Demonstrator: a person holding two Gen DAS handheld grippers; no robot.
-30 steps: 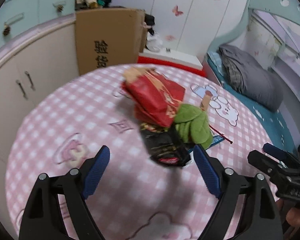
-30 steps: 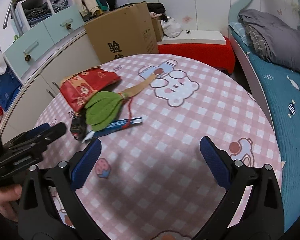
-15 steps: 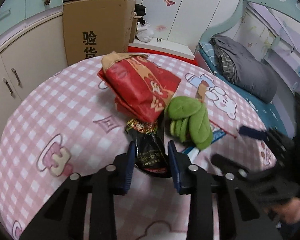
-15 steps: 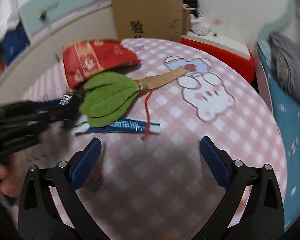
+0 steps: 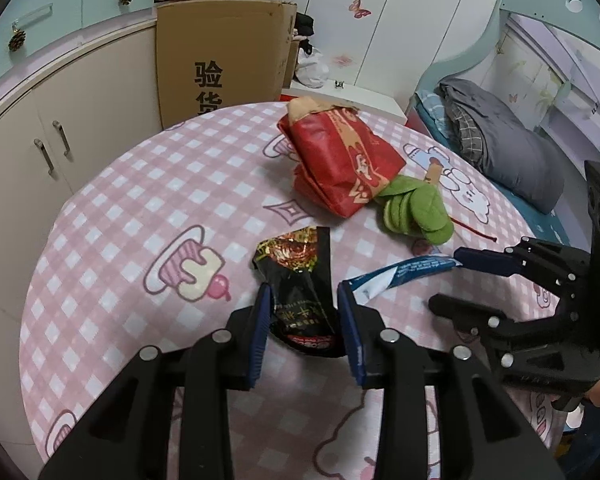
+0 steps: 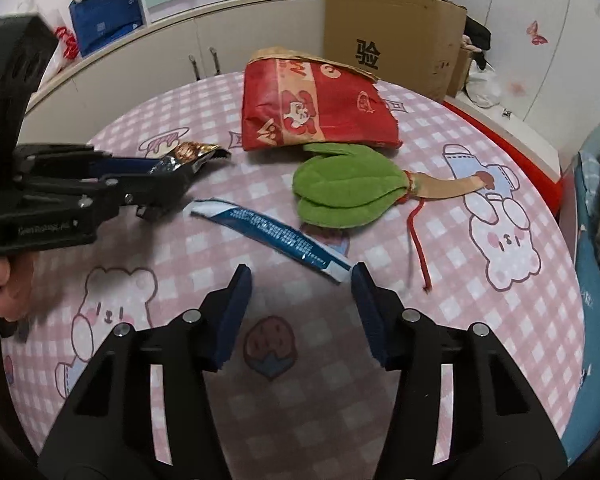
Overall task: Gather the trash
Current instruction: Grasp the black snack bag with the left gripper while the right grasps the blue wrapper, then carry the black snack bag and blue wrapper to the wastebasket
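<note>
A black snack wrapper (image 5: 300,280) sits between the blue pads of my left gripper (image 5: 302,304). The pads press on its sides while the jaws ease open a little. From the right wrist view, the left gripper (image 6: 180,168) holds that black wrapper (image 6: 188,156), its foil end poking out. My right gripper (image 6: 300,280) is closing. The near end of a blue-and-white wrapper (image 6: 276,236) lies just inside its right fingertip, not pinched. A red paper bag (image 6: 312,108) and a green felt leaf piece (image 6: 344,192) lie further back on the pink checked table (image 6: 460,320).
A red cord (image 6: 416,232) trails from the green piece. Behind the table stand a cardboard box (image 5: 220,48) and cream cabinets (image 5: 60,120). A bed with grey bedding (image 5: 500,140) runs along the right. A hand (image 6: 8,284) holds the left gripper.
My left gripper went from wide open to shut on the black wrapper and pulled it away from the red bag. My right gripper rolled, came up to the blue wrapper and narrowed its jaws.
</note>
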